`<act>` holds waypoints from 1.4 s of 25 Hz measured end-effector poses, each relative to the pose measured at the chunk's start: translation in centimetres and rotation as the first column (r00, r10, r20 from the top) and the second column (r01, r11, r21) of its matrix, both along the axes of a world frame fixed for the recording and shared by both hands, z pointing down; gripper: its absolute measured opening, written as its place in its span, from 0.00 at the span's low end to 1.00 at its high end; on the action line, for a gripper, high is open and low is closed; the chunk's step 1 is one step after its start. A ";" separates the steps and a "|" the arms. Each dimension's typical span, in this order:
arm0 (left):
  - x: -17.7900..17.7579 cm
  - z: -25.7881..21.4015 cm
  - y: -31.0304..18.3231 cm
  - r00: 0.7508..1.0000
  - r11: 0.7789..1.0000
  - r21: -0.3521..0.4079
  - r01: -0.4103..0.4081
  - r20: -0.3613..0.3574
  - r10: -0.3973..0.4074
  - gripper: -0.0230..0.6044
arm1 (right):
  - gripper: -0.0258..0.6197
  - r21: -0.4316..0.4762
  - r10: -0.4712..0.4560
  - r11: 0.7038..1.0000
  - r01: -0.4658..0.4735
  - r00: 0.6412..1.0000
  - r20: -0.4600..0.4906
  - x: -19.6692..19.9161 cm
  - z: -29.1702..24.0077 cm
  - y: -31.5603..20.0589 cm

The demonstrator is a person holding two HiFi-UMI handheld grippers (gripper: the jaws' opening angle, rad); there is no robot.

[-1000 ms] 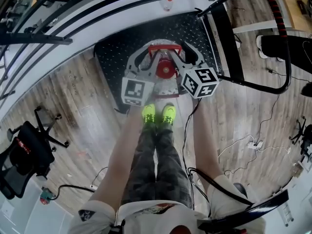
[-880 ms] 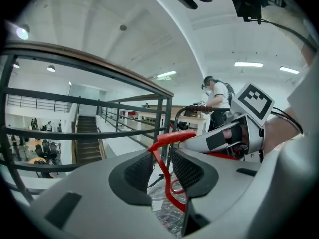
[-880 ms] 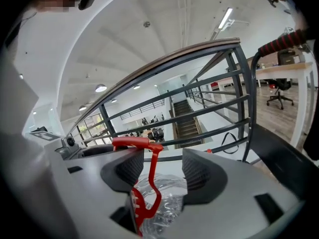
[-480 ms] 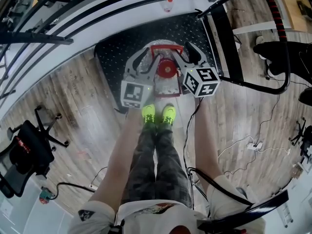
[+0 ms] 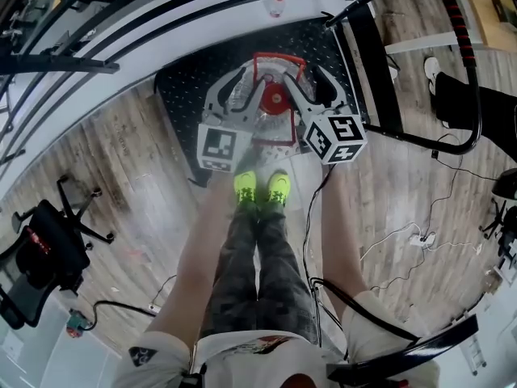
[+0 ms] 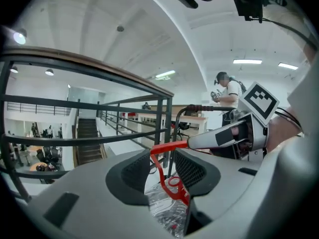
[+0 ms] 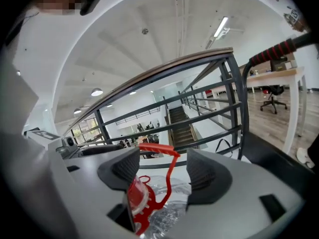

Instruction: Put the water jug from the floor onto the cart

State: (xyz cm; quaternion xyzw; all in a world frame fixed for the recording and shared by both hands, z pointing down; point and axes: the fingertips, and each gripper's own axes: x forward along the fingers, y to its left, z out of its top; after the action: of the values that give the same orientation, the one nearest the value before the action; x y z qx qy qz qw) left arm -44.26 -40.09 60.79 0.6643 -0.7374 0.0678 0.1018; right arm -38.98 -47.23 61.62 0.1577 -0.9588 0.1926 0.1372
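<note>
The clear water jug point(image 5: 271, 126), with a red cap point(image 5: 276, 98) and a raised red handle point(image 5: 279, 58), stands on the cart's black chequer-plate deck point(image 5: 190, 87). My left gripper point(image 5: 241, 94) flanks it on the left and my right gripper point(image 5: 311, 87) on the right. In the left gripper view the handle point(image 6: 164, 146) rises between the pads of the left gripper point(image 6: 162, 166), untouched. In the right gripper view the cap point(image 7: 135, 195) and handle point(image 7: 168, 178) sit between the spread pads of the right gripper point(image 7: 164, 171). Both grippers' jaws have just been opening and now stand open.
The cart's push bar, with a red-black grip point(image 5: 456, 23), arches over the right side. A metal railing point(image 5: 161, 23) runs just behind the cart. A small bottle point(image 5: 279, 5) stands by it. An office chair point(image 5: 48, 245) is at the left, cables point(image 5: 412, 241) lie on the right, and another person's legs point(image 5: 477, 95) are nearby.
Both grippers' jaws have spread away from the jug's neck. The jug and its handle sit slightly farther up the picture. The bystander's feet at the right have shifted.
</note>
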 end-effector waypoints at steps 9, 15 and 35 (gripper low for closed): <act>0.2 -1.9 -0.7 1.000 0.999 0.032 0.003 0.009 -0.004 0.25 | 0.46 0.026 -0.008 1.000 0.008 1.000 0.015 0.1 -1.5 0.0; 0.6 -4.0 -1.2 1.000 0.998 0.056 0.000 0.008 0.000 0.25 | 0.45 0.048 -0.022 0.999 0.021 1.000 0.013 0.0 -3.3 0.3; 3.7 -11.0 -1.6 0.999 0.992 0.121 -0.034 0.028 0.031 0.24 | 0.07 0.210 -0.052 0.977 0.043 0.998 0.042 0.8 -11.2 3.1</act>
State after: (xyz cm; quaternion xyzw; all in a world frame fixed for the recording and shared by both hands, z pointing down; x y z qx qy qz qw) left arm -40.54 -41.72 49.76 0.6803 -0.7305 0.0328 0.0504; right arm -38.17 -44.13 50.40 0.1437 -0.9802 0.0911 0.1016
